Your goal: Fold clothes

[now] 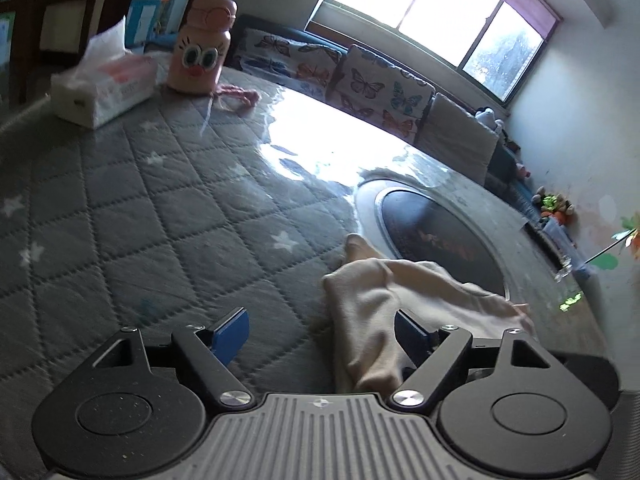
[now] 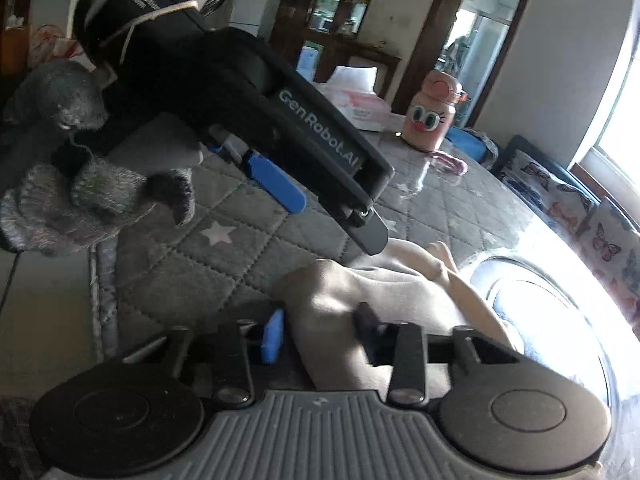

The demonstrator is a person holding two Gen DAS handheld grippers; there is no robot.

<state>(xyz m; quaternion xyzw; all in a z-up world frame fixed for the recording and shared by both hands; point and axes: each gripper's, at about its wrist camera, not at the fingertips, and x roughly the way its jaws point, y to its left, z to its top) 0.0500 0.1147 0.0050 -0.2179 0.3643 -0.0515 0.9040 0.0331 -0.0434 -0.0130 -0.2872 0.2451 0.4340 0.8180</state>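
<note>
Where the grey quilted cover [image 1: 160, 208] with white stars meets a round dark plate [image 1: 440, 236] set into the table, a cream cloth [image 1: 384, 300] lies in a soft, bunched heap. Part of the cloth rests on the cover and part lies over the rim of the round plate.

The left gripper [image 1: 322, 334] is low over the cloth with its blue fingers [image 1: 232, 334] wide apart. One finger is over the bare cover and the other is tucked against the cloth, with a fold of cloth running between them. The right gripper [image 2: 320, 334] is on the other side of the heap. Its fingers are apart too, and a hump of the cloth sits between them. From the right wrist view, a gloved hand [image 2: 80, 184] holds the left gripper's black handle.

Near the far edge of the table stands a pink bottle [image 1: 200, 52] with big cartoon eyes. A tissue pack [image 1: 104, 88] sits just beside it. A couch with butterfly cushions [image 1: 360, 84] runs along behind the table, under a bright window [image 1: 436, 12].
</note>
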